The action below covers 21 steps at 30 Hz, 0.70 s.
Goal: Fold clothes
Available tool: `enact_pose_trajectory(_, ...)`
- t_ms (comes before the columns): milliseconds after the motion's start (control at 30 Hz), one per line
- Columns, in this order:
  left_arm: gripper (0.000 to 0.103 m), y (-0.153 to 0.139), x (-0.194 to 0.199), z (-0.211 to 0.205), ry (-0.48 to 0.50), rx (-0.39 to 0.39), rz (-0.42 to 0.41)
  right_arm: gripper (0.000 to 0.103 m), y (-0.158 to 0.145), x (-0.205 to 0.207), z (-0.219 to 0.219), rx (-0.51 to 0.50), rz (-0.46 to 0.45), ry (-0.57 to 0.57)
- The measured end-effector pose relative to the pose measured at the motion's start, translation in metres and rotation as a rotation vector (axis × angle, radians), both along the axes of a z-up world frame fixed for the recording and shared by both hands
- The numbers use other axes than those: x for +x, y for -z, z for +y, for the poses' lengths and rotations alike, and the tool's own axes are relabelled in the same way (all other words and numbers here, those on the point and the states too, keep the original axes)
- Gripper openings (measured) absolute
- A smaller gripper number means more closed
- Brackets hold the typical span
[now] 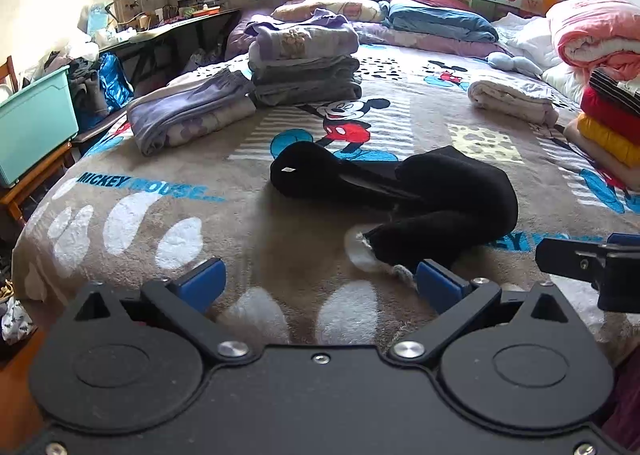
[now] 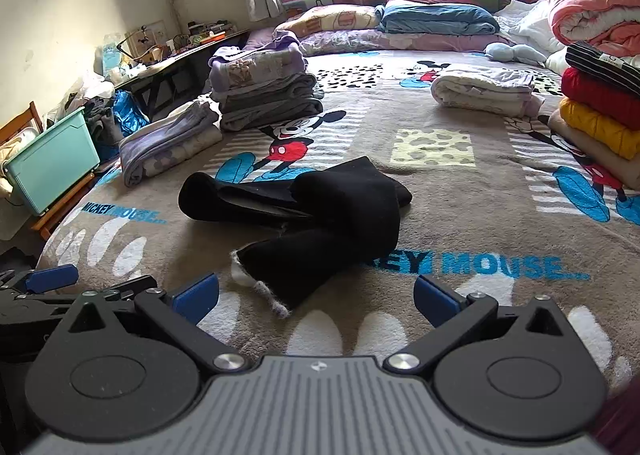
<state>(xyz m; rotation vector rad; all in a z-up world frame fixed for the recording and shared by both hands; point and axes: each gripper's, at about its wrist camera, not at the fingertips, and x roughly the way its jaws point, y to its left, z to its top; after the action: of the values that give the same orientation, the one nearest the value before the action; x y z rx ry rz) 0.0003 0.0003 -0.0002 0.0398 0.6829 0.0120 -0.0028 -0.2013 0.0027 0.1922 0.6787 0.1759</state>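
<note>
While tools gape, black garment (image 1: 400,191) crumples on Mickey blanket (image 1: 160,223).

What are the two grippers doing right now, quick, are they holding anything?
Left gripper: open, holding nothing, just short of the black garment.
Right gripper: open, holding nothing, near the same garment's hem.

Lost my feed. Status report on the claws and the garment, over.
Left claw open, empty. Right claw open, empty. Black garment crumpled on the bed, unfolded, just ahead of both. Folded stacks well clear.
</note>
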Motion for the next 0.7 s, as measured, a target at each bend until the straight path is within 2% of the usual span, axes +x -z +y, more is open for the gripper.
enact_pose_trajectory(700, 0.103, 0.0074, 0.0051, -0.0025, 0.002, 0.007, 0.010, 0.103, 0.0046, 0.0001, -0.0037, 0.023, 0.022, -0.001)
